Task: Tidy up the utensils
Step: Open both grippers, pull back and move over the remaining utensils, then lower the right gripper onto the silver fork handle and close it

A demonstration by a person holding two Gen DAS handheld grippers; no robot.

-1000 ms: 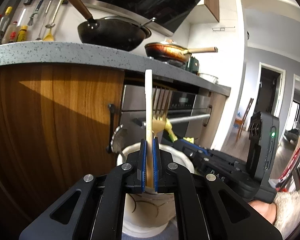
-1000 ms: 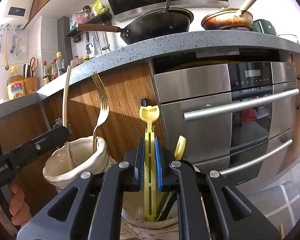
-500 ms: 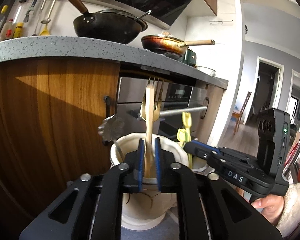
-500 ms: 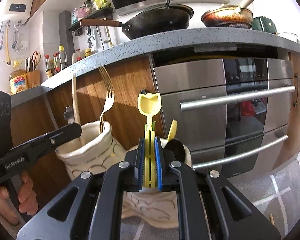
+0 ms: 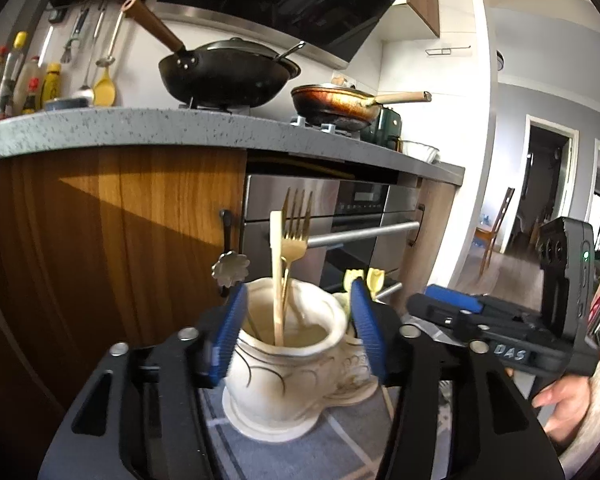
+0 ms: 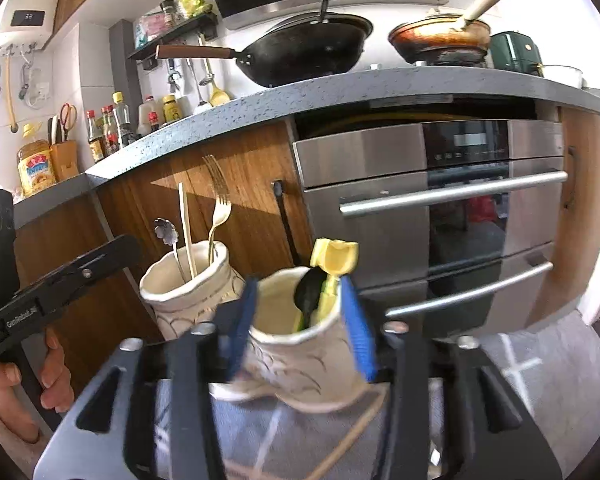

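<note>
Gold fork (image 5: 296, 236), wooden stick (image 5: 277, 276) upright in cream jar (image 5: 284, 380).

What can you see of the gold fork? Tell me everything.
The gold fork looks like polished brass-coloured metal, with four long tines and a thin stem. It stands nearly upright, tines up, in the left cream jar, leaning a little against a pale flat stick that shares the jar. Its lower end is hidden inside. A flower-headed utensil rises at the jar's far left rim, apart from it. No gripper touches it; the left gripper stands open before the jar.
</note>
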